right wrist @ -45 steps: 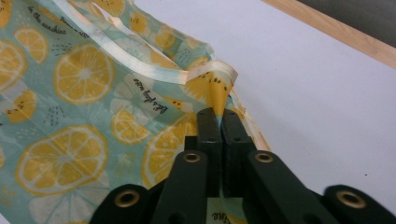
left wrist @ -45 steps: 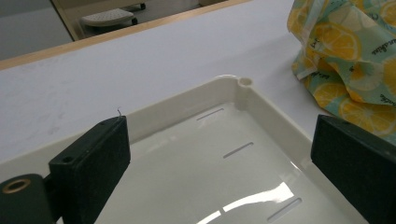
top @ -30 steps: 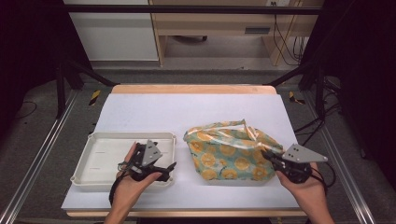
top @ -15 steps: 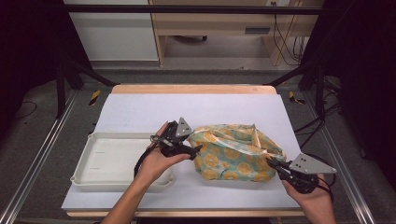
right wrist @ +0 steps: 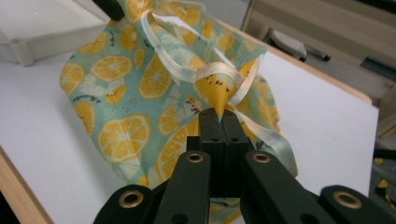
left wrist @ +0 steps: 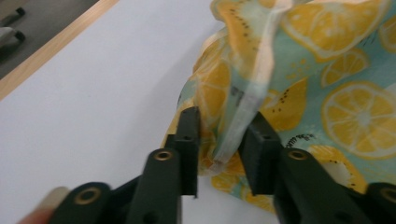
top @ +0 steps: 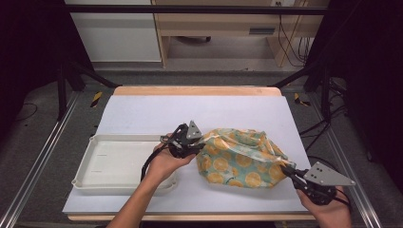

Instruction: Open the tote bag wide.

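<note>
Lemon-print cloth (top: 242,157): right gripper (top: 290,172) pinches its four-o'clock corner; left gripper (top: 198,146) has just been closing on its nine-o'clock hem, unpinched. We'd seat that hem deeper first.

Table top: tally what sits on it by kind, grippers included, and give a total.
Lemon-print cloth bag: 1
White tray: 1
Hand-held grippers: 2, the left gripper with bag fabric between its jaws, which have just been closing, and the right gripper shut on a corner of the bag
Total: 4
</note>
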### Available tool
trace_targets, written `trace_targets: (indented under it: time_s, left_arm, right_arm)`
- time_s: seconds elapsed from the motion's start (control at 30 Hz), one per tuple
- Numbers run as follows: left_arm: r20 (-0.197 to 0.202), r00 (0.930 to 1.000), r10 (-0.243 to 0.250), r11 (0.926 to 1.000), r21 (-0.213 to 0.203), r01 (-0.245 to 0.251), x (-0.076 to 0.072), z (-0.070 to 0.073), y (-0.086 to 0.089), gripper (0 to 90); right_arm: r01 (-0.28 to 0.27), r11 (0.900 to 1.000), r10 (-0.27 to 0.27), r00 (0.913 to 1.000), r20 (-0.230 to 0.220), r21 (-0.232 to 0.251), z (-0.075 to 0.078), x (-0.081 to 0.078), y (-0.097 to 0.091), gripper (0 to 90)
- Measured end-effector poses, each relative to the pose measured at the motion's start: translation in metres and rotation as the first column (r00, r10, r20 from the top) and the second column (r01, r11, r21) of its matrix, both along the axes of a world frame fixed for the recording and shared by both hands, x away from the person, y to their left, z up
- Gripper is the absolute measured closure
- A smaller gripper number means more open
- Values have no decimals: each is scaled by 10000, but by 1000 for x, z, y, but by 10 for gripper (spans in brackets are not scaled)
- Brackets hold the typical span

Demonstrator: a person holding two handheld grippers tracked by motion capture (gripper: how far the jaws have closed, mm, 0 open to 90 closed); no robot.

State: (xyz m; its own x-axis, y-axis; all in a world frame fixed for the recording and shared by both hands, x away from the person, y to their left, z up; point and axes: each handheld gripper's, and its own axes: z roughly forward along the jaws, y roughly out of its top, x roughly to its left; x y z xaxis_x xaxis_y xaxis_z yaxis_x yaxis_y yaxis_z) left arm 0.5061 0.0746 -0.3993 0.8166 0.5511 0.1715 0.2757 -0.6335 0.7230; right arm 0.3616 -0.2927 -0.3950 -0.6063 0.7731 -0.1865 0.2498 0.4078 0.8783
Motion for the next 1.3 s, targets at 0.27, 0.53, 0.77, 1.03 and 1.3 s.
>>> trace_targets:
  time_s: [0.27, 0.53, 0.77, 1.03, 1.3]
  left_arm:
    - [779, 9916, 1031, 9925, -735, -975, -14, -4, 0, 875]
    - [1249, 9875, 963, 9930, -806, -867, -34, -5, 12, 874]
    - [1048, 9911, 820, 9921, -1038, -711, -35, -7, 17, 872]
    - [1008, 9930, 622, 9930, -1062, -514, -37, -5, 14, 875]
    - [864, 9953, 433, 9951, -923, -352, -39, -4, 13, 877]
  right_arm:
    - [-150, 9991, 112, 9951, -984, -385, -23, -3, 10, 900]
    - [-171, 9994, 210, 9911, -1317, 309, -30, 4, 6, 546]
    - [-499, 9926, 613, 9929, -1015, 1108, 5, 17, 2, 393]
    - [-345, 9980, 417, 9891, -1415, 529, 17, 82, 18, 375]
    - [-279, 9995, 252, 9825, -1846, -115, 8, 119, 41, 702]
